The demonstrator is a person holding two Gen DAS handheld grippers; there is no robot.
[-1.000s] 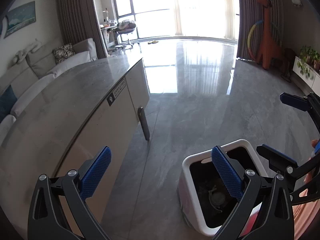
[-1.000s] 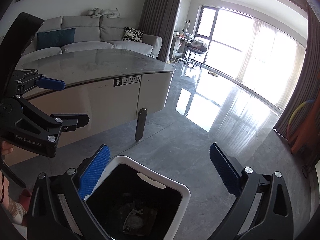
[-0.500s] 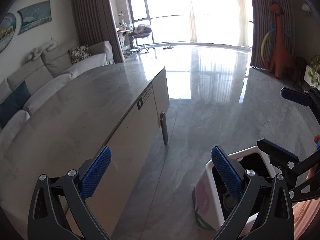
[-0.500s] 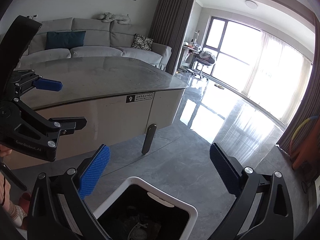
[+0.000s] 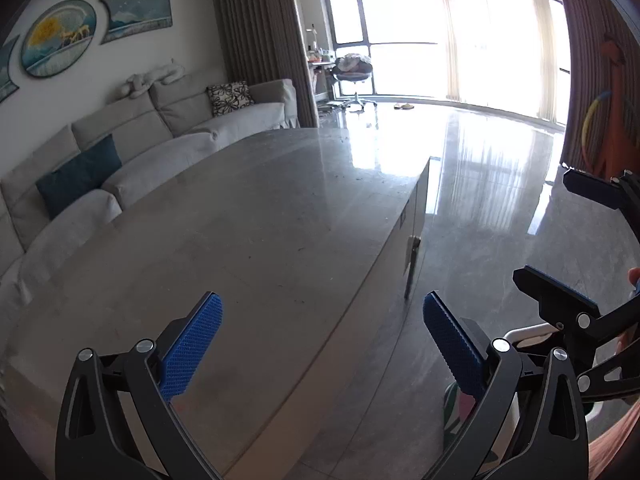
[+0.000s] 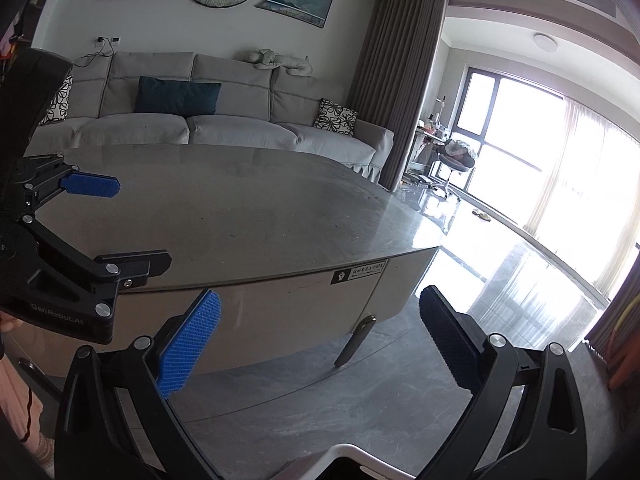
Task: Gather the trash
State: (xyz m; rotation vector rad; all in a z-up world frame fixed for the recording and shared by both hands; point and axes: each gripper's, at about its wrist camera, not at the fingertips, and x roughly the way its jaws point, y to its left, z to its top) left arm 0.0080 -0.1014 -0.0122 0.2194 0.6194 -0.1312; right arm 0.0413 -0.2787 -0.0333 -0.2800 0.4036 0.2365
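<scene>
My left gripper (image 5: 320,344) is open above the near edge of the grey stone table (image 5: 256,216), with nothing between its blue pads. Open as well, my right gripper (image 6: 316,340) holds nothing and hovers over the floor in front of the table (image 6: 240,208). The white trash bin (image 5: 528,330) stands on the floor at the lower right of the left wrist view, mostly hidden behind the fingers. Only the bin's rim (image 6: 352,450) shows at the bottom of the right wrist view. No loose trash is visible on the table top.
A grey sofa (image 6: 224,120) with cushions runs behind the table. Glossy tiled floor (image 5: 500,184) stretches toward bright windows and an office chair (image 5: 352,76). An orange giraffe figure (image 5: 612,120) stands by the right curtain. The table's metal leg (image 6: 354,342) is near the bin.
Both grippers have risen and tilted up away from the bin. The bin has slid toward the bottom edges of both views, and the table top and sofa now fill them.
</scene>
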